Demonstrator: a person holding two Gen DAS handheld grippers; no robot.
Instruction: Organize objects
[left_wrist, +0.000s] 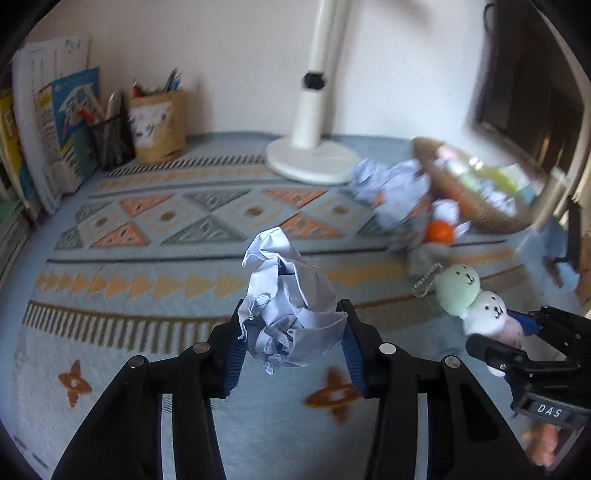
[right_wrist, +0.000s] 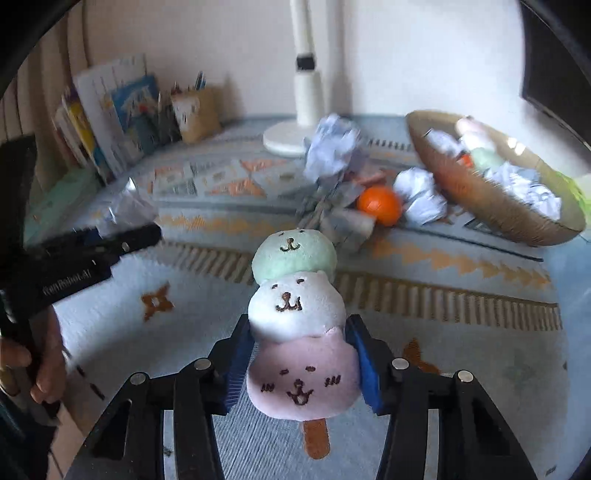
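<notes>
While clamped at its pink base by the right gripper (right_wrist: 299, 363), plush dango toy (right_wrist: 295, 314) held lengthwise, green head toward 12 o'clock, crumpled paper (left_wrist: 291, 314) pinched upright in the left gripper (left_wrist: 293, 347).

Crumpled paper (left_wrist: 291, 317), three-faced plush (right_wrist: 301, 332), both clamped

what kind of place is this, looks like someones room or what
Probably a desk or table at home: a patterned cloth covers it, with books, pen holders and a white lamp base against the wall.
</notes>
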